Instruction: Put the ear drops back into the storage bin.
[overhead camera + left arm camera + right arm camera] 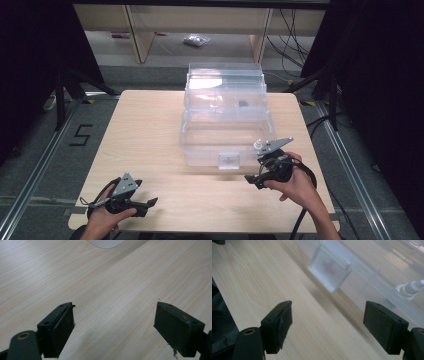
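Right gripper [251, 179] jaws wide with nothing between them, just beside the front latch [229, 160] of the clear plastic box [227, 117] standing mid-table [150, 130], left gripper [150, 202] jaws also wide and empty over bare wood near the front-left edge

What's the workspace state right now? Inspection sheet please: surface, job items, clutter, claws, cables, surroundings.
Surface: light wooden table, bare around the box.
Job's things: clear plastic storage box at the table's middle and far side, front latch facing the person; a small dark item inside, too small to identify.
Clutter: nothing seen on the table.
Grippers: left claw open, near the front edge, nothing between its jaws; right claw open, empty, just right of the latch.
Cables: black cable trailing from the right claw.
Surroundings: floor marked with a 5, wooden frames, bag and loose wires beyond.
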{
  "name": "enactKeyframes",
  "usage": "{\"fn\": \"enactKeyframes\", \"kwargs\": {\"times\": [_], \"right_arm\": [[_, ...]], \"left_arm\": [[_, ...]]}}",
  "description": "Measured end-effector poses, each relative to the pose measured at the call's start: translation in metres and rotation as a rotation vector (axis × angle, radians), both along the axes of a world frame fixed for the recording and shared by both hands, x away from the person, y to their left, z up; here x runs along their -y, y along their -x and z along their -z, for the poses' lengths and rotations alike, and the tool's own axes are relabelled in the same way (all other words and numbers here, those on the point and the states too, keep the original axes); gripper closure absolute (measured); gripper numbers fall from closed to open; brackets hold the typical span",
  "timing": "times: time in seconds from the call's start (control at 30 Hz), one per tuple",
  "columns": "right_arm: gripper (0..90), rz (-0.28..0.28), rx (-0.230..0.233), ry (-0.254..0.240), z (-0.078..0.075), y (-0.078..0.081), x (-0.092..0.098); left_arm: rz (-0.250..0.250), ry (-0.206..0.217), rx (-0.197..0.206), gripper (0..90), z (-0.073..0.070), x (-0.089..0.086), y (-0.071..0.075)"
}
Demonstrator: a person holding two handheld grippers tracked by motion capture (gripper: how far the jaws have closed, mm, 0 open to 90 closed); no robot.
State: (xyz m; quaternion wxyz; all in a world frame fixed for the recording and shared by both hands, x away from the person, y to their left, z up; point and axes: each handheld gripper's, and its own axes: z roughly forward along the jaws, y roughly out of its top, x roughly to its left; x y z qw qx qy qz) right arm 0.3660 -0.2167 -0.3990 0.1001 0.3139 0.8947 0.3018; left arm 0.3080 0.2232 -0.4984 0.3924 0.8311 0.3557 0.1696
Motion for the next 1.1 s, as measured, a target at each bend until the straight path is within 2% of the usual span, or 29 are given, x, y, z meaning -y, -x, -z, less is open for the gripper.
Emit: {"fn": "enactKeyframes", "kwargs": {"times": [0.03, 0.07, 0.1, 0.13, 0.17, 0.2, 0.27, 0.3, 0.37, 0.4, 0.5, 0.53, 0.57, 0.6, 0.63, 0.67, 0.73, 0.77, 0.8, 0.9, 0.93, 0.97, 1.0, 1.03, 1.07, 1.1], "right_arm": [[24.2, 0.042, -0.033, -0.013, 0.000, 0.003, -0.001], [24.1, 0.015, -0.006, -0.008, 0.003, 0.003, 0.001], [24.1, 0.023, -0.021, -0.006, 0.004, 0.004, 0.001], [24.0, 0.007, -0.009, -0.003, 0.006, 0.004, 0.002], [24.0, 0.017, -0.007, -0.011, 0.008, 0.005, 0.002], [23.9, 0.024, -0.030, -0.014, 0.008, 0.006, 0.003], [23.9, 0.033, -0.026, -0.016, 0.010, 0.007, 0.003], [23.9, 0.025, -0.022, -0.013, 0.014, 0.008, 0.005], [23.9, 0.050, -0.059, -0.012, 0.015, 0.010, 0.007], [23.8, 0.038, -0.038, -0.015, 0.017, 0.010, 0.009], [23.8, 0.033, -0.039, -0.015, 0.020, 0.010, 0.012], [23.7, 0.052, -0.040, -0.024, 0.023, 0.012, 0.015], [23.7, 0.052, -0.040, -0.024, 0.023, 0.012, 0.015], [23.8, 0.064, -0.034, -0.026, 0.025, 0.013, 0.015], [23.7, 0.064, -0.045, -0.027, 0.028, 0.014, 0.018], [23.7, 0.064, -0.045, -0.027, 0.028, 0.014, 0.018], [23.7, 0.089, -0.053, -0.032, 0.035, 0.017, 0.019], [23.6, 0.087, -0.082, -0.037, 0.036, 0.018, 0.020], [23.7, 0.068, -0.065, -0.049, 0.039, 0.018, 0.021], [23.6, 0.072, -0.043, -0.057, 0.047, 0.019, 0.024], [23.6, 0.087, -0.074, -0.056, 0.046, 0.021, 0.025], [23.6, 0.072, -0.033, -0.063, 0.051, 0.021, 0.026], [23.6, 0.072, -0.033, -0.063, 0.051, 0.021, 0.026], [23.6, 0.092, -0.076, -0.066, 0.050, 0.023, 0.027], [23.6, 0.082, -0.045, -0.067, 0.054, 0.023, 0.028], [23.5, 0.104, -0.081, -0.073, 0.056, 0.026, 0.029]], "left_arm": [[-0.001, -0.005, 0.010, 15.8, 0.000, 0.000, 0.000], [-0.001, -0.005, 0.010, 15.8, 0.000, 0.000, 0.000], [0.008, 0.003, 0.016, 15.9, -0.001, 0.001, 0.000], [-0.002, 0.006, 0.028, 15.9, -0.002, 0.001, 0.000], [-0.002, 0.006, 0.028, 15.9, -0.002, 0.001, 0.000], [-0.007, 0.013, 0.027, 15.9, -0.003, 0.001, 0.001], [-0.005, 0.002, 0.030, 15.9, -0.005, 0.000, 0.001], [-0.019, 0.030, 0.039, 16.1, -0.007, 0.001, 0.001], [-0.020, 0.030, 0.052, 16.1, -0.010, 0.001, 0.001], [-0.021, 0.041, 0.053, 16.0, -0.011, 0.001, 0.001], [-0.020, 0.025, 0.058, 16.1, -0.013, 0.002, 0.001], [-0.020, 0.042, 0.061, 16.1, -0.014, 0.003, 0.001], [-0.020, 0.042, 0.061, 16.1, -0.014, 0.003, 0.001], [-0.018, 0.018, 0.067, 16.1, -0.016, 0.002, 0.001], [-0.017, 0.038, 0.071, 16.1, -0.017, 0.003, 0.001], [-0.017, 0.038, 0.071, 16.1, -0.017, 0.003, 0.001], [-0.008, 0.004, 0.074, 16.1, -0.017, 0.002, 0.001], [-0.010, 0.006, 0.073, 16.1, -0.017, 0.002, 0.001], [-0.010, 0.006, 0.073, 16.1, -0.017, 0.002, 0.001], [-0.014, 0.025, 0.071, 16.1, -0.016, 0.003, 0.000], [-0.014, 0.025, 0.071, 16.1, -0.016, 0.003, 0.000], [-0.019, 0.027, 0.067, 16.1, -0.015, 0.005, 0.000], [-0.019, 0.027, 0.067, 16.1, -0.015, 0.005, 0.000], [-0.005, 0.014, 0.063, 16.1, -0.016, 0.005, 0.000], [-0.011, 0.028, 0.065, 16.0, -0.015, 0.007, 0.000], [0.005, 0.010, 0.062, 16.0, -0.014, 0.008, -0.001]]}}
